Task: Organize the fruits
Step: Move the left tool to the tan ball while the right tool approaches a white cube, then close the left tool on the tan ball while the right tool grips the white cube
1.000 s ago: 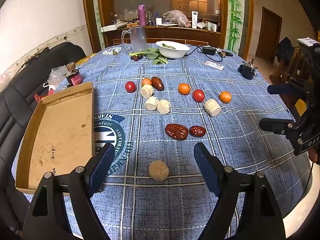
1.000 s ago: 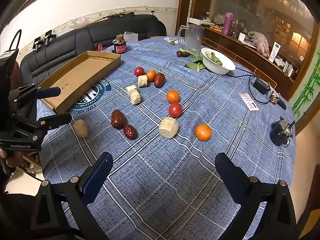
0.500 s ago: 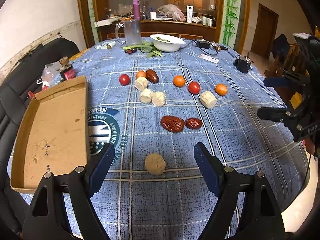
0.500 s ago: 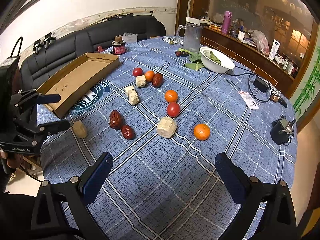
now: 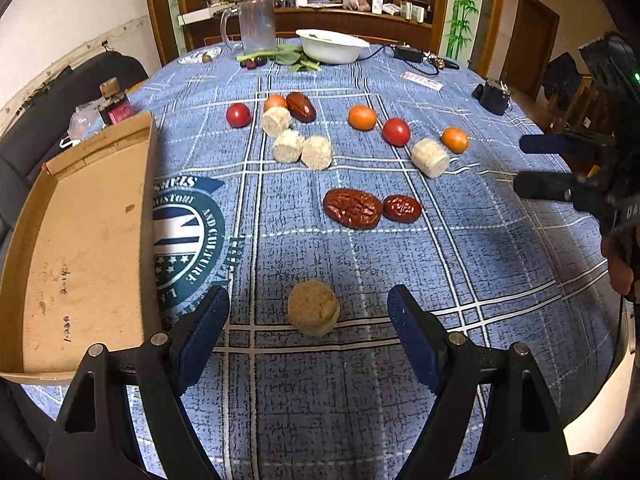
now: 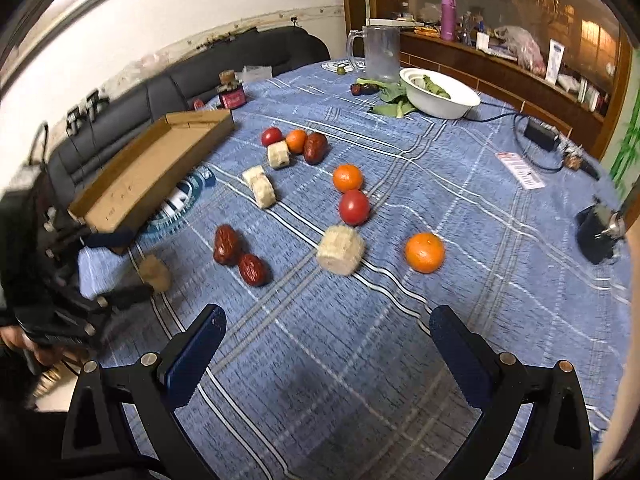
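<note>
Left gripper (image 5: 308,312), jaws wide, hung low over the tablecloth (image 5: 460,264), a tan chunk (image 5: 313,307) lying between its fingertips, untouched. Right gripper (image 6: 328,332), also wide, held nothing. Remaining fruits lay scattered beyond; the tray (image 5: 80,240) sat left.

Ahead of your left tool: table under blue plaid cloth (image 5: 460,264). On it, 1 tan round piece (image 5: 314,307) just beyond the tips, cardboard tray (image 5: 80,240) to the tool's left, 2 red dates (image 5: 370,209) farther out, white bowl (image 5: 334,45) at the far edge.
</note>
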A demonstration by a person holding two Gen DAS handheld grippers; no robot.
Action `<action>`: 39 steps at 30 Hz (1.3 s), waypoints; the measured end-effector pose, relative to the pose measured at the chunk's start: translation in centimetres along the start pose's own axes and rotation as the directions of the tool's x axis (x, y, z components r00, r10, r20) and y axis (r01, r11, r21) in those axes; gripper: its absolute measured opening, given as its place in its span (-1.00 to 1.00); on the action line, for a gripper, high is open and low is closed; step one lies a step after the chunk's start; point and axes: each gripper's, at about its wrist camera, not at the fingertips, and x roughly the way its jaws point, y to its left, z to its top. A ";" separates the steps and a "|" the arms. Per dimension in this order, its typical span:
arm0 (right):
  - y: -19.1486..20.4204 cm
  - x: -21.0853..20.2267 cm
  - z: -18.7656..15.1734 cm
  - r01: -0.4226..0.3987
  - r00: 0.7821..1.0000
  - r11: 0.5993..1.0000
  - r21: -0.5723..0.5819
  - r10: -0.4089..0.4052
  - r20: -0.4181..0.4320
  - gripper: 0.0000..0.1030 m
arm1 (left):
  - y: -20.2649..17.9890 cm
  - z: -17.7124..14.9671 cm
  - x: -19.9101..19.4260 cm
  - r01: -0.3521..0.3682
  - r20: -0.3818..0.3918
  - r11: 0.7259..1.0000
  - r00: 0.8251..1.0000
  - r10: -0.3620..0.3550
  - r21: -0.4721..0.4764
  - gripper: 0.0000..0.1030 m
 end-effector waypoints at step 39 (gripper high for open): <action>5.1 2.6 3.3 -0.056 0.998 0.998 0.026 0.055 0.008 -0.25 | 3.3 0.4 -2.3 0.036 0.070 0.996 0.997 -0.030 -0.084 -0.49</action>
